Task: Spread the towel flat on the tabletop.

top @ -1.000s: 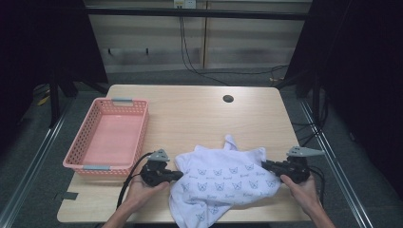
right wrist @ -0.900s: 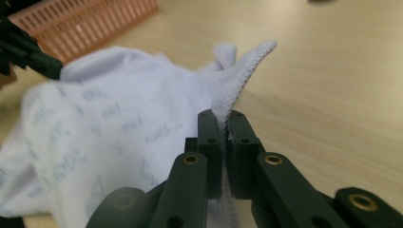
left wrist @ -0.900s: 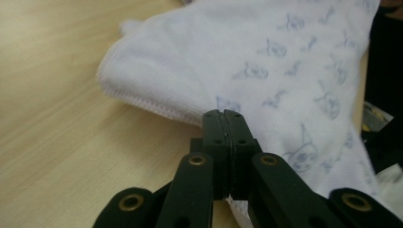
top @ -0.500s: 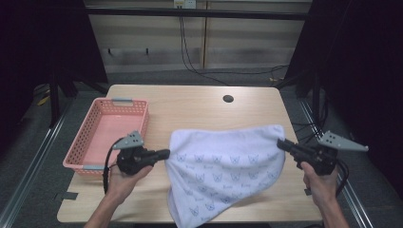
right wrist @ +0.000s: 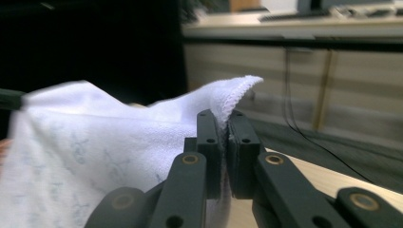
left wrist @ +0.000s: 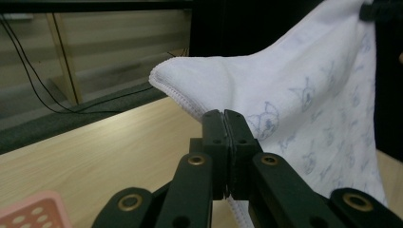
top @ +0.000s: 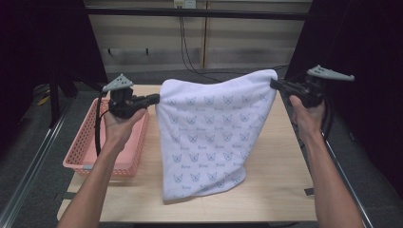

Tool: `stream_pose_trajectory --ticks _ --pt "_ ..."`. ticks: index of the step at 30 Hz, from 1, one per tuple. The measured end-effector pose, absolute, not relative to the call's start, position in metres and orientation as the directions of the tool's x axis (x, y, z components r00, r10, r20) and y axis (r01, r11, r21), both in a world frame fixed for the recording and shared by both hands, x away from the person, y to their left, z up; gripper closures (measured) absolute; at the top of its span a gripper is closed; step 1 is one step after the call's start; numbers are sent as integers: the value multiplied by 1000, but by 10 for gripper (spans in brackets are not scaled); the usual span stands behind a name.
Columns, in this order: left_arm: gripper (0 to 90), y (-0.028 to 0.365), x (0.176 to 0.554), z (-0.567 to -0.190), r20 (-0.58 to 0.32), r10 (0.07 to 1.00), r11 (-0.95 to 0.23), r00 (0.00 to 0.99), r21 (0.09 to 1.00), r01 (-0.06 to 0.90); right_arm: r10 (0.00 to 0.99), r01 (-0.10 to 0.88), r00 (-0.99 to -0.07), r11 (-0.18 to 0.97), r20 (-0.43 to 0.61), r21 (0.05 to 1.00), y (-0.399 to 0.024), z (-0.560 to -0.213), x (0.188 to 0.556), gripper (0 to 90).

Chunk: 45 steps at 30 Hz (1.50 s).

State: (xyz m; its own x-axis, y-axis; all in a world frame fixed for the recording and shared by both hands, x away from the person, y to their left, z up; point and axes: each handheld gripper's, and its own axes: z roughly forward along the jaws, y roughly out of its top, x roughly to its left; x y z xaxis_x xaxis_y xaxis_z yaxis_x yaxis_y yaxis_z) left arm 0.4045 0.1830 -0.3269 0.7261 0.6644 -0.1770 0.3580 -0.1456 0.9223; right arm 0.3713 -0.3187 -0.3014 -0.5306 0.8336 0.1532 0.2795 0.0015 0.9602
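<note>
A white towel printed with small blue animal faces hangs spread in the air over the wooden table, its lower edge near the tabletop. My left gripper is shut on the towel's upper left corner. My right gripper is shut on the upper right corner. In each gripper view the black jaws pinch the stitched hem between them. Both hands hold the grippers high and wide apart, so the towel's top edge sags slightly between them.
A pink plastic basket stands on the left part of the table, below my left hand. A dark round hole in the tabletop is hidden behind the towel. Black curtains and a wooden wall panel with cables lie beyond the far edge.
Both grippers have risen from the tabletop and moved apart, lifting the towel from a crumpled heap into a hanging, spread sheet.
</note>
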Motion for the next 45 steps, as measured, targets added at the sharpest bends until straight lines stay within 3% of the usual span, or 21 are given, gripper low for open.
stream_pose_trajectory --ticks 2,3,4,6,11,14,21,28,31,34,39,42,45 --pt "833 178 421 -336 -201 705 -149 680 896 419 868 335 -479 45 129 941 -314 -310 398 750" --pt "710 177 426 -340 -215 724 -136 655 887 441 888 364 -442 47 127 930 -312 -317 407 599" --pt "684 177 429 -344 -222 739 -122 636 884 450 901 393 -413 46 131 918 -310 -324 415 537" --pt "635 175 429 -351 -235 722 -134 651 875 464 900 414 -410 40 147 909 -310 -339 419 509" --pt "646 169 414 -364 -266 680 -149 683 862 484 874 444 -467 100 134 890 -307 -368 403 504" --pt "642 154 390 -367 -205 639 -224 742 873 434 847 450 -514 131 137 883 -305 -382 383 505" --pt "666 146 344 -388 -188 533 -299 825 870 392 769 436 -620 172 156 883 -298 -415 311 555" --pt "748 149 290 -426 -246 415 -354 876 843 404 678 480 -709 262 194 837 -281 -455 254 636" --pt "749 154 272 -445 -286 381 -376 879 821 430 655 501 -722 269 225 823 -277 -464 240 627" --pt "698 154 260 -461 -281 373 -421 884 798 431 639 518 -735 314 226 796 -271 -477 235 572" --pt "502 147 251 -478 -245 377 -516 893 745 423 618 510 -764 401 186 761 -253 -491 242 477" --pt "461 143 256 -487 -228 392 -561 891 709 428 596 494 -785 438 169 751 -245 -497 245 449" --pt "511 135 258 -494 -170 406 -605 898 687 403 582 464 -804 485 122 742 -237 -505 244 423"
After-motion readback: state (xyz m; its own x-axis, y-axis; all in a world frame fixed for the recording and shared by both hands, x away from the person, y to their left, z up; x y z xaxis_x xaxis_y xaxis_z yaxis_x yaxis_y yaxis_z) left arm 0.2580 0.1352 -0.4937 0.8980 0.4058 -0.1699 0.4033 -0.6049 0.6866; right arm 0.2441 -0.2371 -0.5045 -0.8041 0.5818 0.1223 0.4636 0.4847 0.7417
